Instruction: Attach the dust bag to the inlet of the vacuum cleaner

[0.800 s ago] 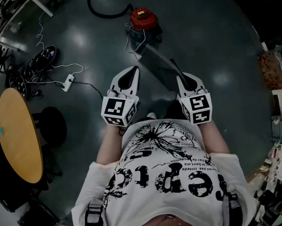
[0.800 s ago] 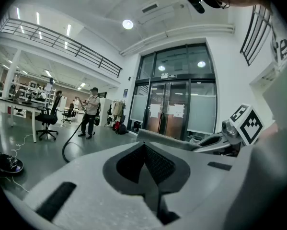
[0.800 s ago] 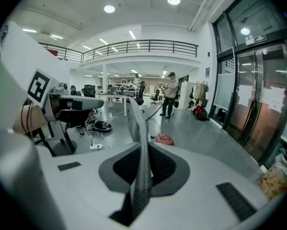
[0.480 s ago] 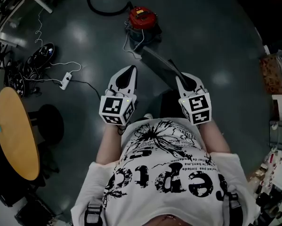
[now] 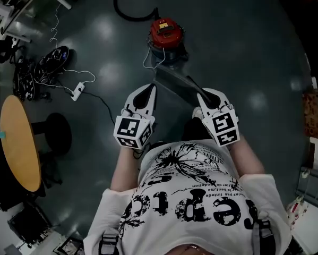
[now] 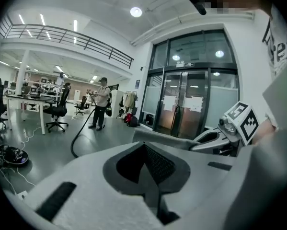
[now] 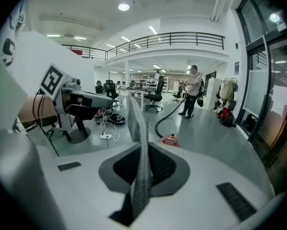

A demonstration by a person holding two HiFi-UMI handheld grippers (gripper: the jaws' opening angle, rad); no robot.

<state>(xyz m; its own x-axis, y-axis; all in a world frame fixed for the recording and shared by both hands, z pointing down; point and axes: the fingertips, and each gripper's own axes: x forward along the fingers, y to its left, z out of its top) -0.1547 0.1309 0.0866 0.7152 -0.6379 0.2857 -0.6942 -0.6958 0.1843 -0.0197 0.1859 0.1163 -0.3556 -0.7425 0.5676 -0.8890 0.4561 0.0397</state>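
Currently right gripper (image 7: 142,171) is clamped on the dust bag (image 7: 136,121), which extends beyond its jaws; left gripper (image 6: 145,150) clenched, empty; vacuum cleaner (image 5: 165,32) well ahead.

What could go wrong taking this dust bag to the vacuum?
The dust bag is pinched at one end by the right gripper alone, the left gripper shut and empty, so it may droop or slip. A loose white cord lies by the vacuum cleaner and could snag your feet.
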